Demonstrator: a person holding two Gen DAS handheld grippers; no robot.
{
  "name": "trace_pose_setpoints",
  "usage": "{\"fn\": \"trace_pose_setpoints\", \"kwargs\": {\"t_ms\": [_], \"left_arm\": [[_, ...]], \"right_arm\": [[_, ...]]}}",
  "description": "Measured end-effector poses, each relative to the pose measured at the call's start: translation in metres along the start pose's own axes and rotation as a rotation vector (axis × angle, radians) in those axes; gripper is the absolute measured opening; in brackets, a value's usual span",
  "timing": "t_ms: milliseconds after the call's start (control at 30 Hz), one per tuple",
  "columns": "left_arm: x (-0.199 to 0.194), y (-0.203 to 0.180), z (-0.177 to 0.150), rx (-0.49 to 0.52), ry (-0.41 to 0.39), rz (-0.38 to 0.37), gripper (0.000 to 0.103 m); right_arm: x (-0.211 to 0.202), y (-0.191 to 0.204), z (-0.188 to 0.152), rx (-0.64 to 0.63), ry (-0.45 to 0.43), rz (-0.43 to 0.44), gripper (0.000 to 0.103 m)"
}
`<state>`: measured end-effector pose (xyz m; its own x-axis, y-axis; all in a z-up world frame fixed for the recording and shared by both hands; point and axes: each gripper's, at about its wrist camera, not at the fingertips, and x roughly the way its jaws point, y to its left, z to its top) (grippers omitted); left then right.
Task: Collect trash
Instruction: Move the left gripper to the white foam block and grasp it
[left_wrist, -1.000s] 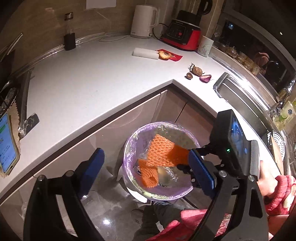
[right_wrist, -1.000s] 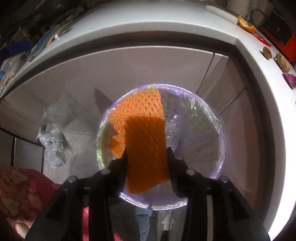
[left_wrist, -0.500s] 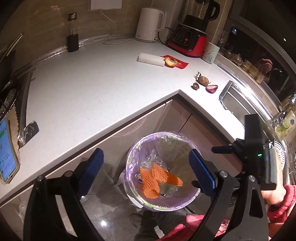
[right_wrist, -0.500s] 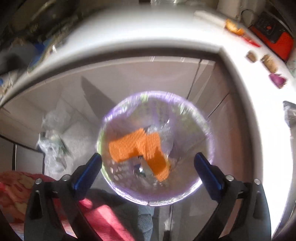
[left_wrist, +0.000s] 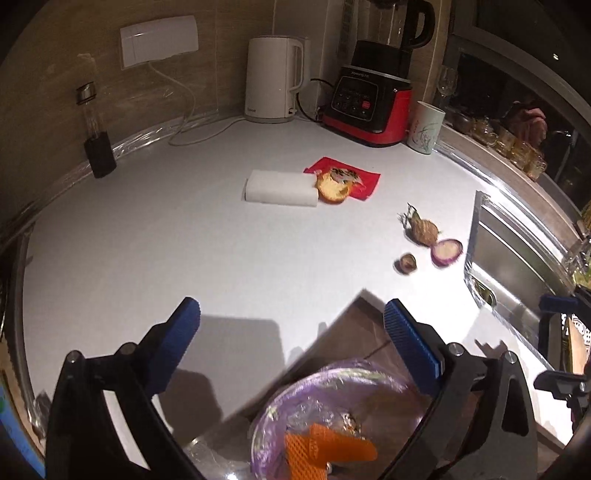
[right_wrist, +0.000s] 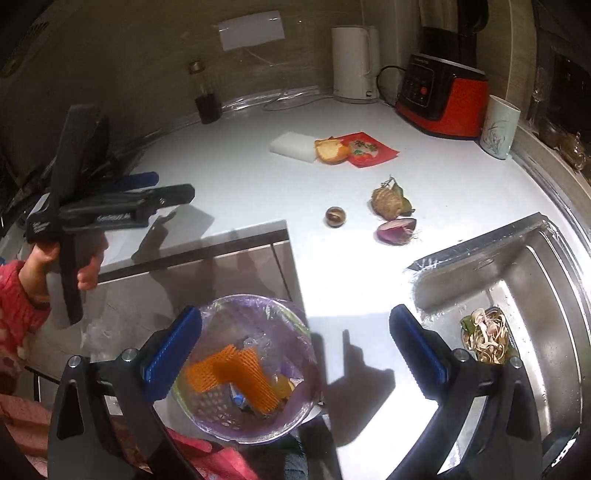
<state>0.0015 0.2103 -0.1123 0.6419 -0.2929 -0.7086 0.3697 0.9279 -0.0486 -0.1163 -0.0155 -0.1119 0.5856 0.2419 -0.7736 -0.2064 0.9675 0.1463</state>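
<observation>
Trash on bench: onion half (right_wrist: 397, 229), bread piece (right_wrist: 330, 150), red wrapper (right_wrist: 369, 149). Orange foam net (right_wrist: 236, 376) lies in bin (right_wrist: 299, 332) below bench edge. Left gripper (left_wrist: 291, 343) and right gripper (right_wrist: 295, 343) both spread wide, empty.

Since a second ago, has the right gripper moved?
Yes. The right gripper has opened and pulled back from the bin, now toward the countertop.
</observation>
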Motion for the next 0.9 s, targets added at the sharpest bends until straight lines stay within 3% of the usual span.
{"fn": "trace_pose_setpoints", "kwargs": {"t_ms": [233,333,500,767,900], "left_arm": [[0.082,0.022,0.072,-0.099,0.057,0.022,0.095],[0.116,0.036,0.096,-0.223,0.111,0.078,0.095],[0.153,0.049,0.123,-0.522,0.189,0.053,0.095],[0.213,0.045,0.142,-0.765,0.381,0.234,0.095],[0.226,0.047,0.142,-0.877,0.422,0.302,0.095]], "right_arm": [[0.018,-0.050,0.004,0.060,0.029,0.015,0.101],[0.029,-0.072,0.010,0.087,0.043,0.026,0.101],[0.047,-0.104,0.025,0.119,0.050,0.064,0.101],[0.064,-0.140,0.048,0.119,0.023,0.117,0.101],[0.071,-0.155,0.057,0.116,0.012,0.152,0.101]]}}
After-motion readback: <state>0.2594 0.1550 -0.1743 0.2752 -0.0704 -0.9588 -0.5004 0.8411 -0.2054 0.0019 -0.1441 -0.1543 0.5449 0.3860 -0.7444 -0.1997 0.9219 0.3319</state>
